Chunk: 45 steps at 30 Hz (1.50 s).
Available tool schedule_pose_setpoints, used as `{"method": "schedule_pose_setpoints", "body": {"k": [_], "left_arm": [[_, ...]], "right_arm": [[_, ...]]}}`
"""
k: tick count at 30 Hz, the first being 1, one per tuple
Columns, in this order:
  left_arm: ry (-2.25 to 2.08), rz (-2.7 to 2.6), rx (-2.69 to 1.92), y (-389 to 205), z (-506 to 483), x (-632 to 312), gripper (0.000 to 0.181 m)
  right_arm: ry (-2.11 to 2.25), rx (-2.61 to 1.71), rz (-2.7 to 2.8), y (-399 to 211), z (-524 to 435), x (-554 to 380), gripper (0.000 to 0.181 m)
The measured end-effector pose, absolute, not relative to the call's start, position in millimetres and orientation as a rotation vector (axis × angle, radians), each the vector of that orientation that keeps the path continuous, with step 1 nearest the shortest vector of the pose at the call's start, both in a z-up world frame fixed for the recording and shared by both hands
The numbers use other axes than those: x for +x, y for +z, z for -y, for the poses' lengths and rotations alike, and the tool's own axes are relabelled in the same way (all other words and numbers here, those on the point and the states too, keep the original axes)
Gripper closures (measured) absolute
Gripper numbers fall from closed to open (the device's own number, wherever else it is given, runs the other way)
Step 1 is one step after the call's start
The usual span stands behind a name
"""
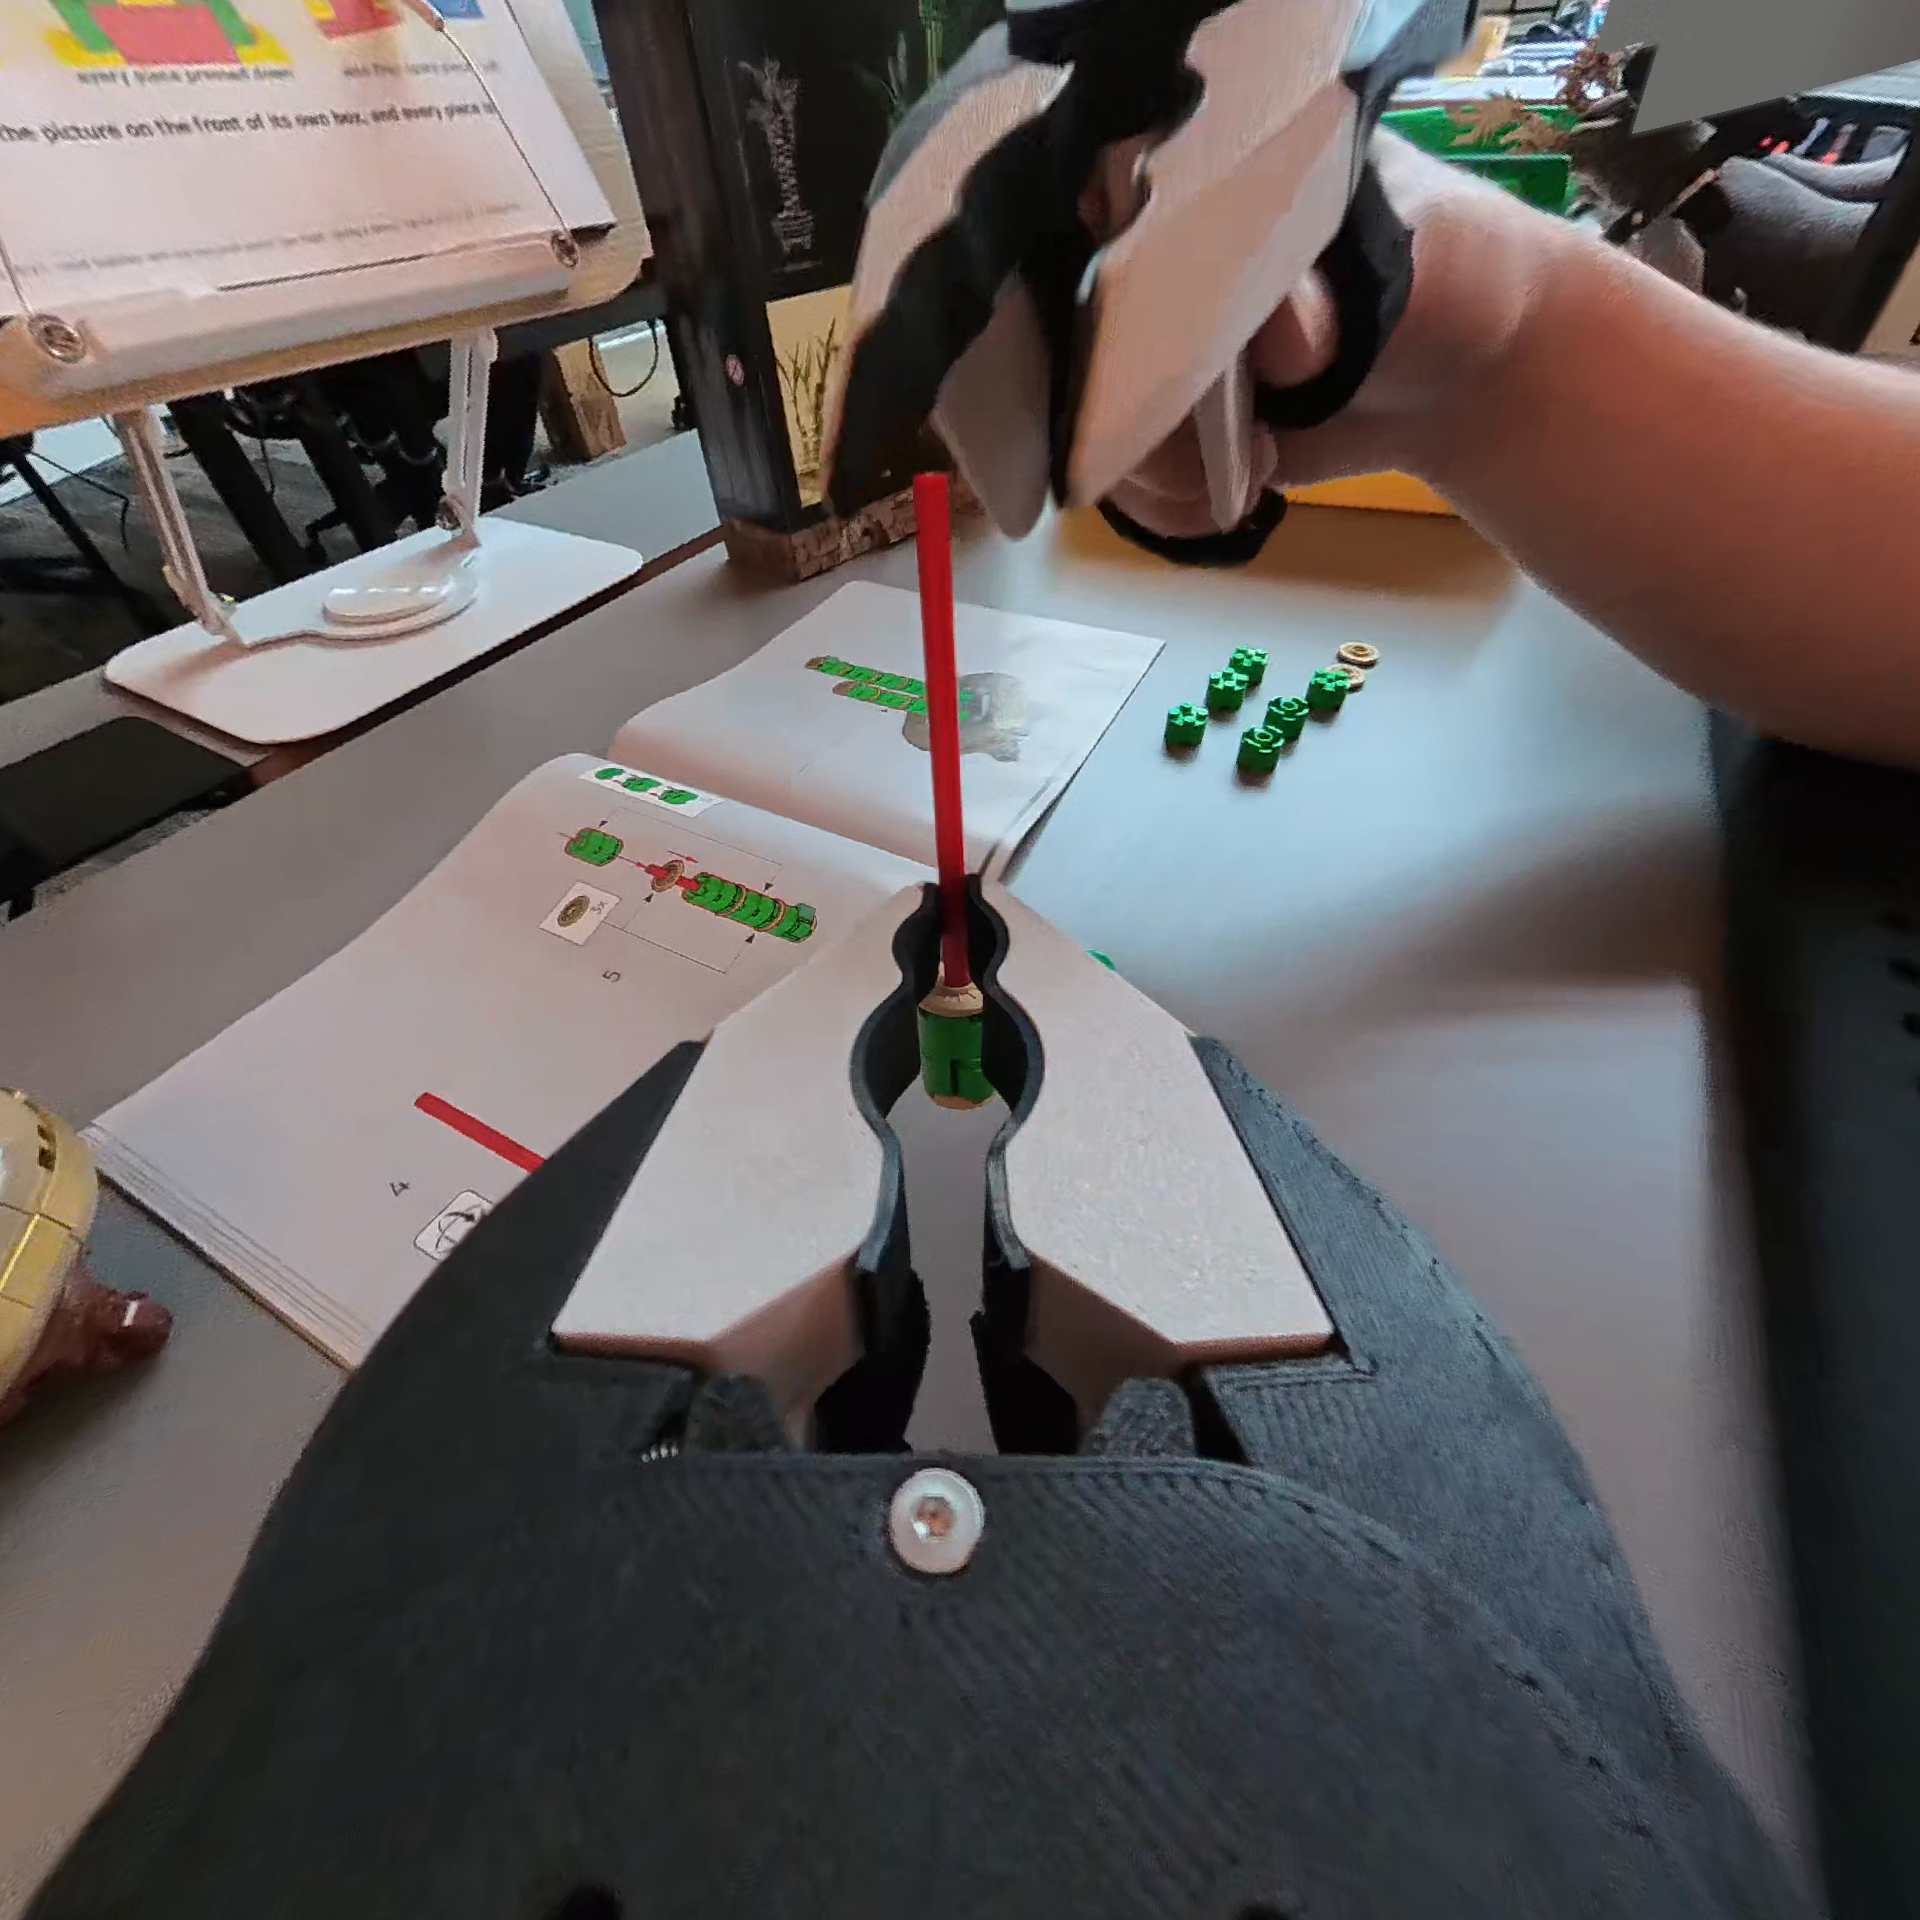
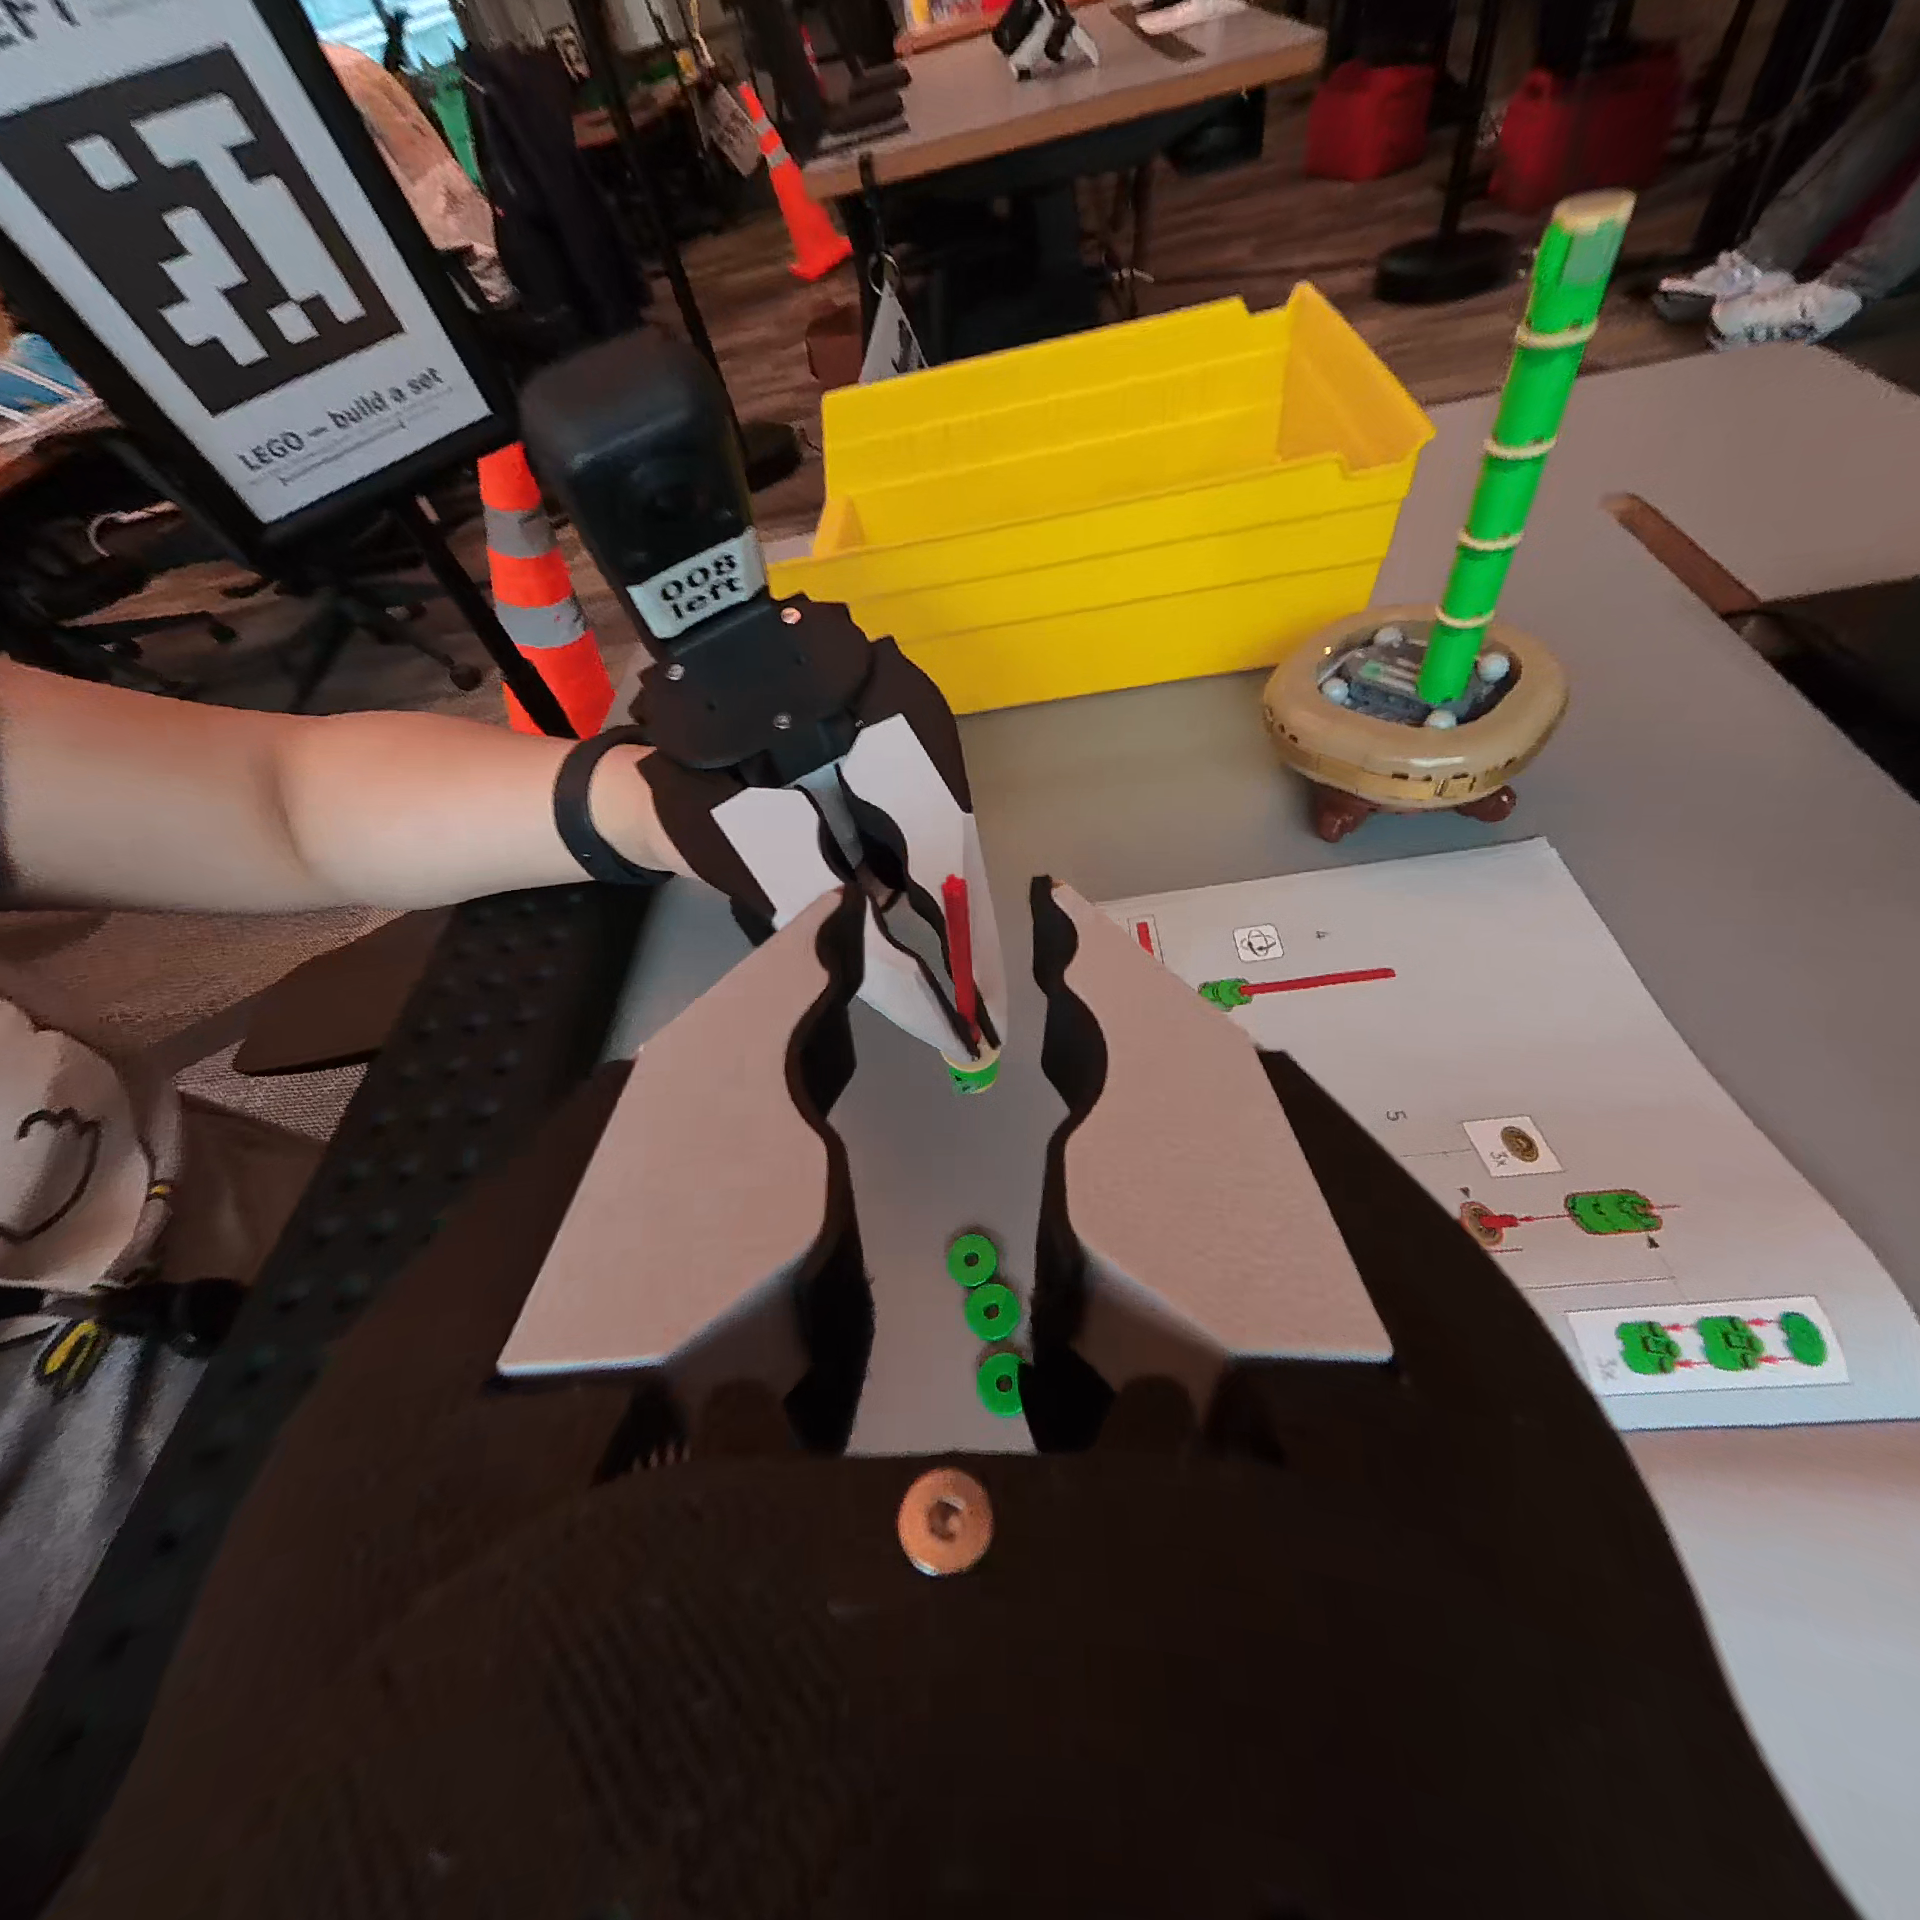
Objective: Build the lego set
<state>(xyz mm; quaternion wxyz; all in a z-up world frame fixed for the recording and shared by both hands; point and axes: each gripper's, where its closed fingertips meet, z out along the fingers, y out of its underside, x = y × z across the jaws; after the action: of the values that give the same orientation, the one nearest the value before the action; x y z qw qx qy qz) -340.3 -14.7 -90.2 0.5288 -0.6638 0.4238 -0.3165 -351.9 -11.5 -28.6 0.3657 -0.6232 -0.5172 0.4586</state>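
Axle held, stack barely begun.

Left gripper point(image 1: 951, 914) clamps the red axle point(image 1: 938, 707) just above its tan disc and green brick point(image 1: 952, 1049); right gripper point(image 2: 945, 914) is released, empty, jaws flanking the axle top. Loose green bricks point(image 1: 1262, 701) far right and green discs point(image 2: 987, 1314) remain unthreaded; one stalk point(image 2: 1512, 457) stands finished.

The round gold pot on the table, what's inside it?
A tall green bamboo stalk stands in the pot, with dark and pale pieces around its base. The rim hides anything deeper.

Red rod point(image 1: 938, 686), green bricks point(image 1: 1262, 694) (some tan-topped), yellow bin point(image 2: 1101, 540)
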Motion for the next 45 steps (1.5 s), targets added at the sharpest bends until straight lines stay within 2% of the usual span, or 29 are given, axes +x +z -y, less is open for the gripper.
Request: {"method": "schedule_pose_setpoints", "body": {"k": [5,12,15,17,21,26,29,31,34,36,41,45], "left_arm": [[-0.760,-0.927,-1.581,-83.7,7.7,-346.7,0.179],[-0.842,-0.893,-1.557,-75.4,9.9,-349.3,0.178],[-0.880,-0.833,-1.535,-61.7,6.9,-358.5,0.144],[-0.915,-0.806,-1.485,-47.9,7.6,-368.0,0.137],[-0.952,-0.835,-1.392,-34.6,15.9,-376.4,0.144],[-0.873,-1.043,-1.503,-72.5,23.5,-353.1,0.151],[-0.806,-1.081,-1.509,-81.8,21.3,-342.6,0.162],[-0.810,-1.060,-1.490,-77.7,20.5,-339.7,0.178],[-0.808,-1.029,-1.519,-81.0,15.6,-342.8,0.179],[-0.779,-1.025,-1.526,-86.3,11.7,-348.4,0.178],[-0.737,-0.981,-1.518,-91.0,0.4,-362.5,0.180],[-0.694,-0.954,-1.548,-95.0,-5.2,-370.2,0.179]], "right_arm": [[1.136,-1.586,1.310,-42.7,8.0,-366.9,0.176],[1.187,-1.594,1.241,-38.2,4.4,-367.0,0.178],[1.173,-1.612,1.236,-43.0,0.2,-364.0,0.178],[1.192,-1.627,1.259,-49.1,2.3,-364.2,0.178],[1.183,-1.629,1.329,-61.4,7.4,-366.9,0.178],[1.160,-1.569,1.385,-53.1,13.2,-367.5,0.178],[1.163,-1.534,1.405,-42.7,18.3,-367.1,0.178],[1.170,-1.530,1.418,-42.6,20.8,-367.7,0.178],[1.161,-1.543,1.412,-45.0,16.9,-365.3,0.175],[1.154,-1.534,1.373,-39.6,9.9,-360.4,0.163],[1.115,-1.532,1.328,-12.3,-0.9,-321.9,0.162],[0.924,-1.539,1.296,14.3,-10.9,-269.1,0.162]]}}
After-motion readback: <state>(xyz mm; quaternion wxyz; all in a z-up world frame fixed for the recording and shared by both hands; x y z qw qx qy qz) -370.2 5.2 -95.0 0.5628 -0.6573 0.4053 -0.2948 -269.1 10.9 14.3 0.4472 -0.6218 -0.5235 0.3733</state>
